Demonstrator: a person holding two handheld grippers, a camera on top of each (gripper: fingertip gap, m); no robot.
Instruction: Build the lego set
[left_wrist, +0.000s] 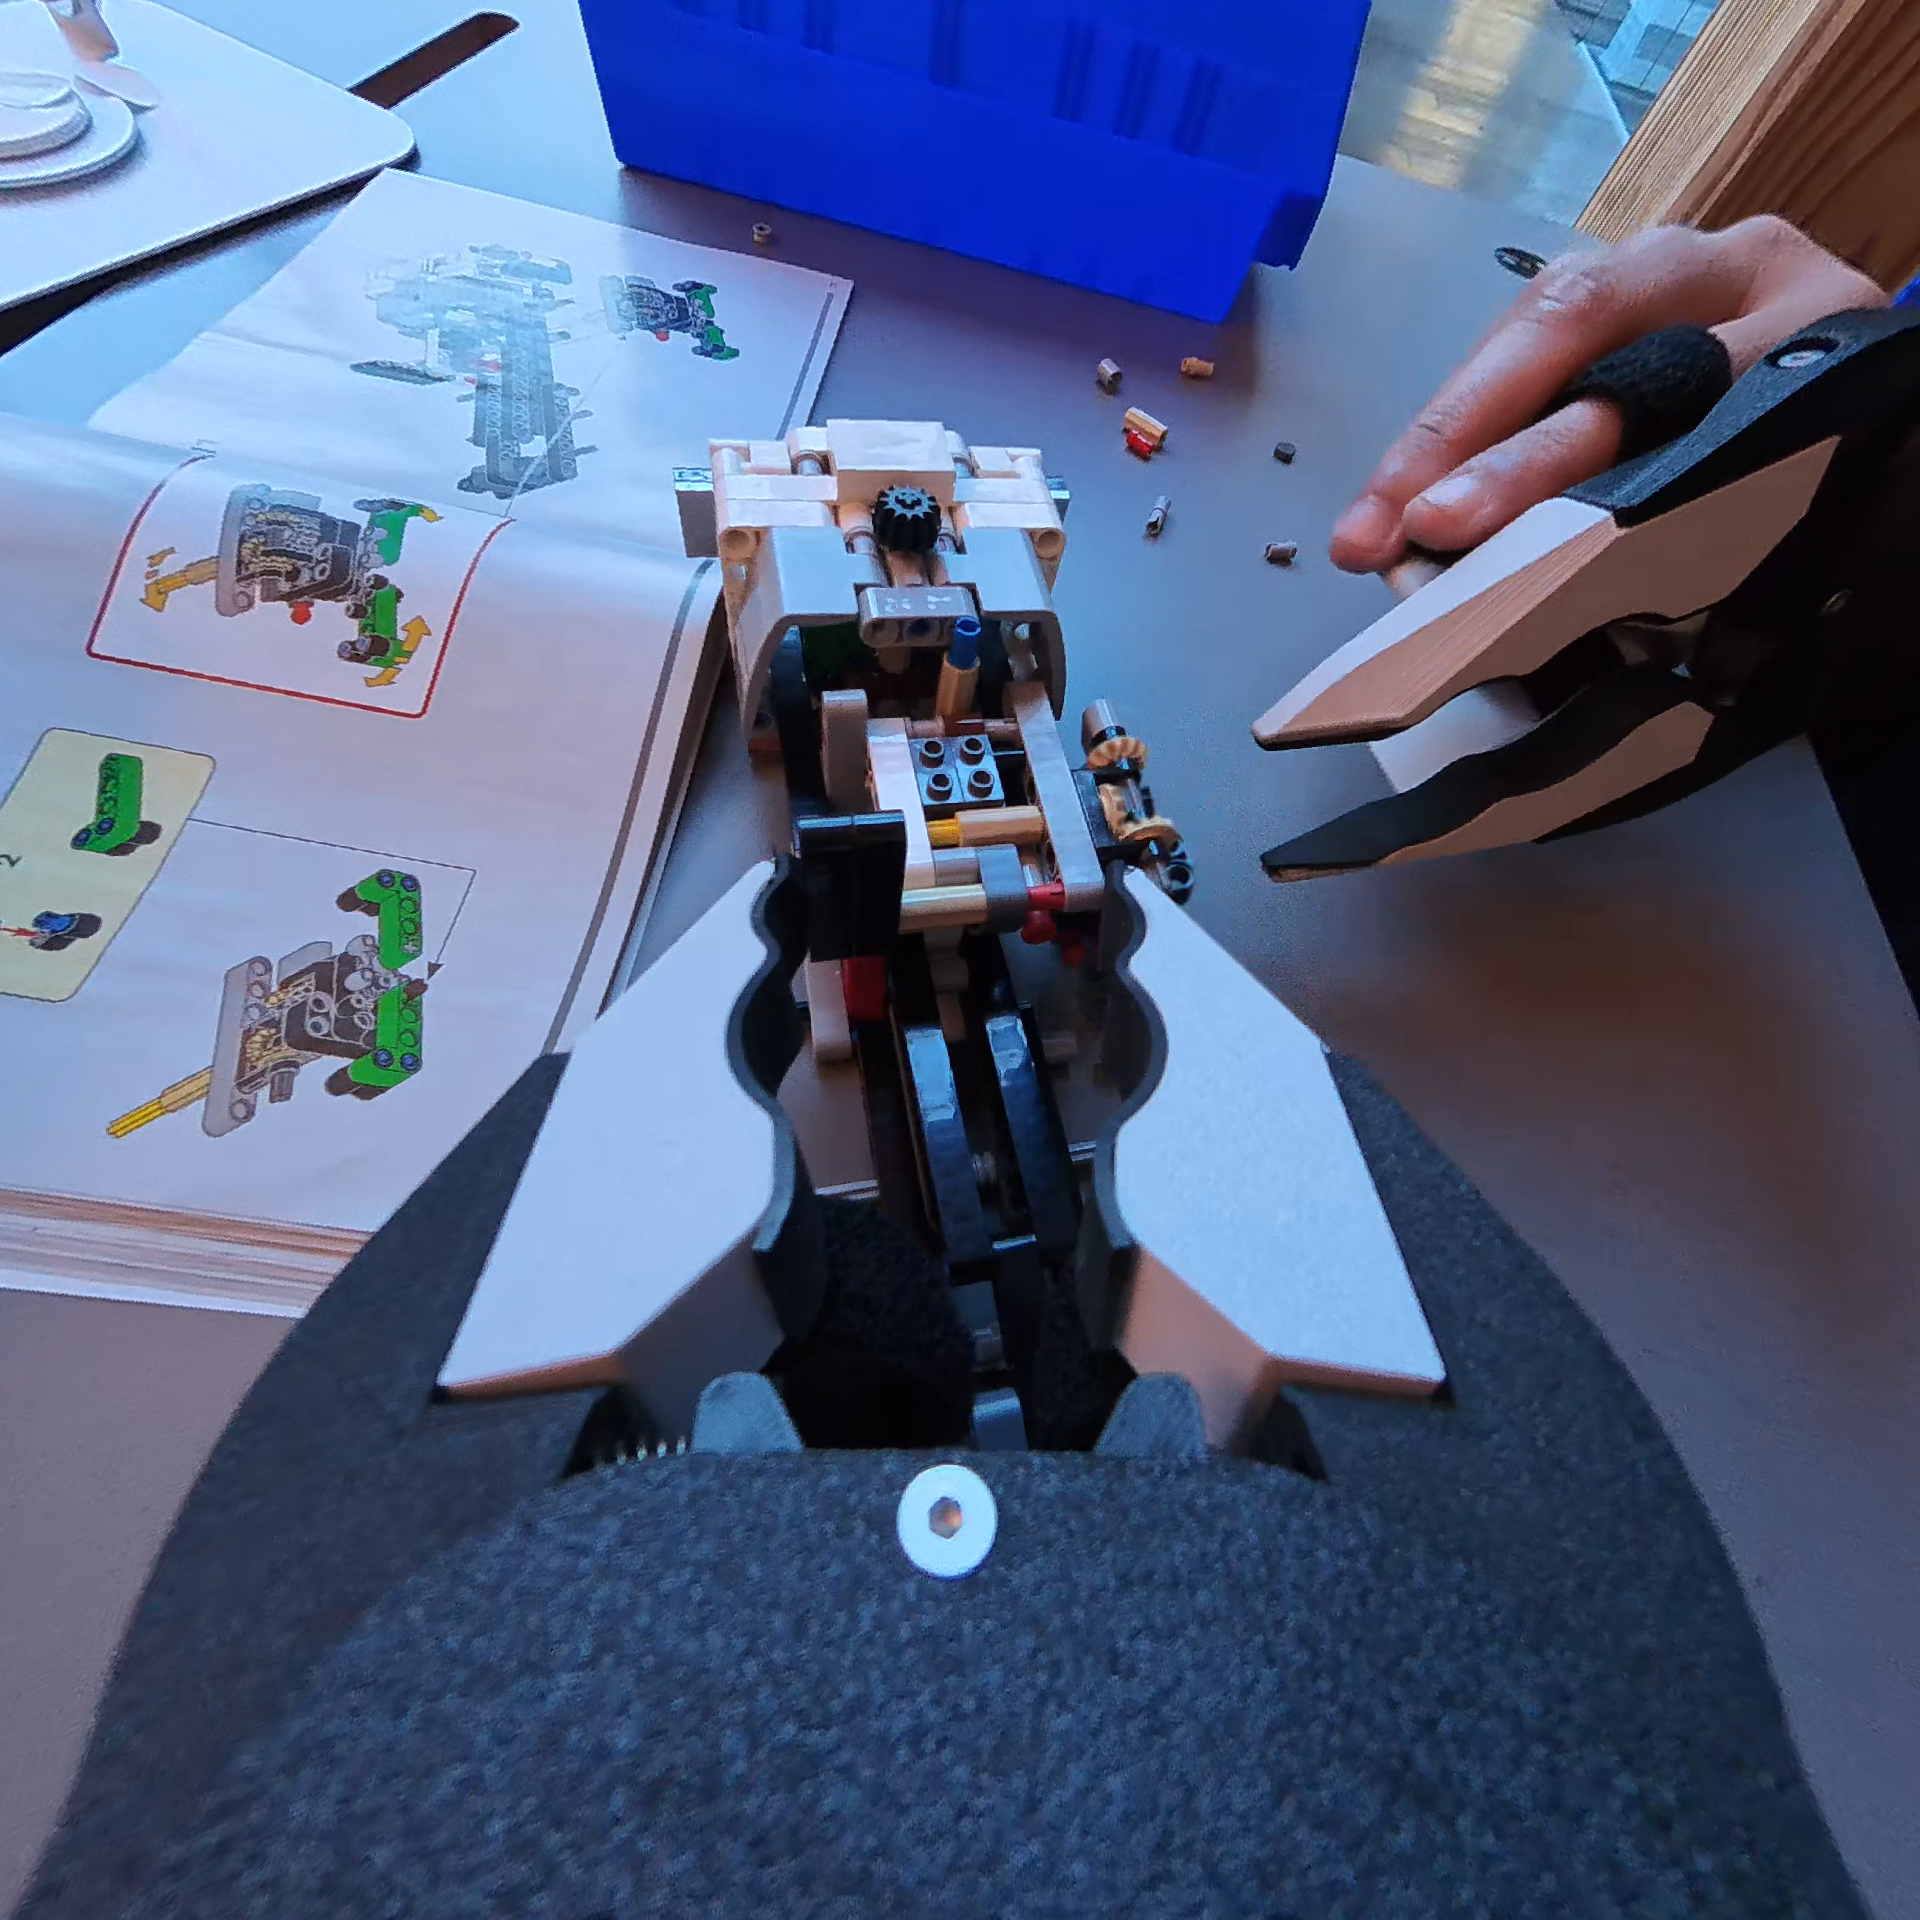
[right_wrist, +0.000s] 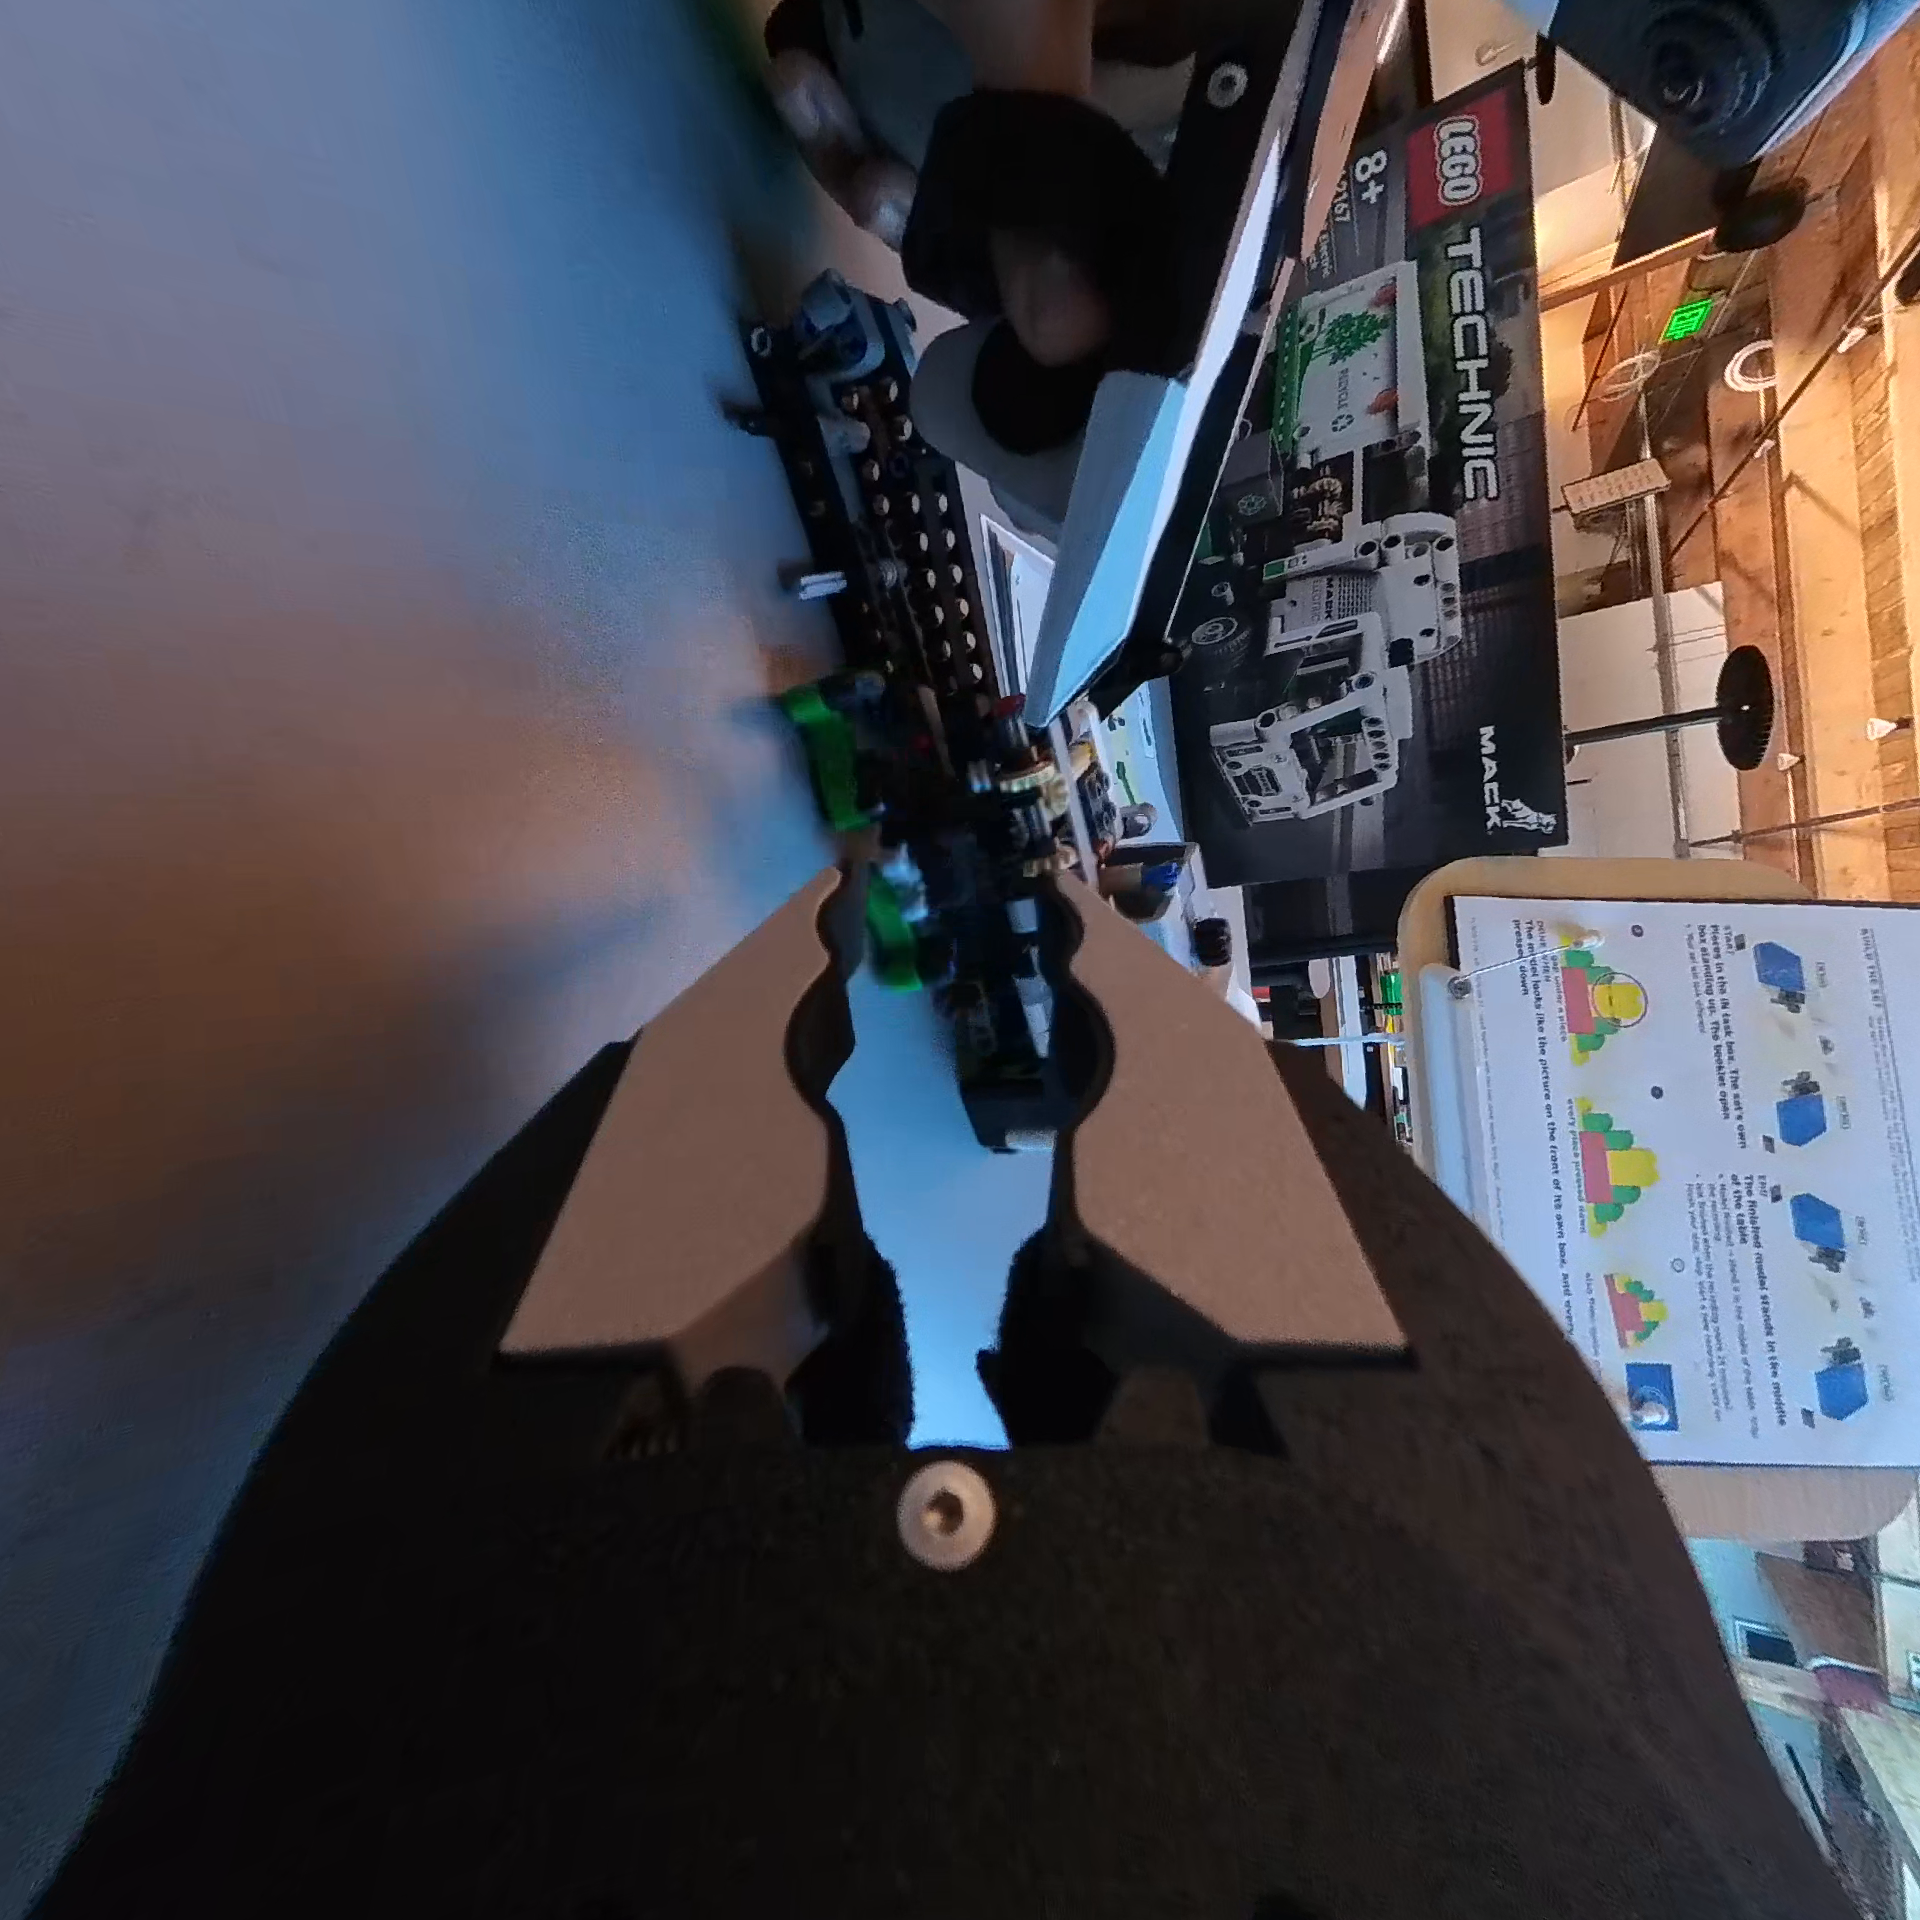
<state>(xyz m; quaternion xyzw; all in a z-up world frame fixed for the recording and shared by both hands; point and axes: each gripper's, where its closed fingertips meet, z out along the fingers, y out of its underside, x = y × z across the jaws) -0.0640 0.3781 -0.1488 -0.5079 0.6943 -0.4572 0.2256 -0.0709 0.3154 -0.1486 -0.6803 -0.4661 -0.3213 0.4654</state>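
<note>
The half-built model (left_wrist: 914, 727) lies on the dark table (left_wrist: 1455, 1091) just beside the open booklet (left_wrist: 343, 727); bare tabletop opens to its right. The left gripper (left_wrist: 951, 914) pinches its rear. The right gripper (left_wrist: 1273, 795), fingers apart, holds nothing beside it.

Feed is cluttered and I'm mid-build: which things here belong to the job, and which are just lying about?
Part of the job:
- half-built model, held by the left gripper
- right gripper, open beside it
- open instruction booklet
- loose small pieces
- blue bin

Lying about:
- white tray at the table's far left corner
- set's box
- printed sheet on a board
</note>
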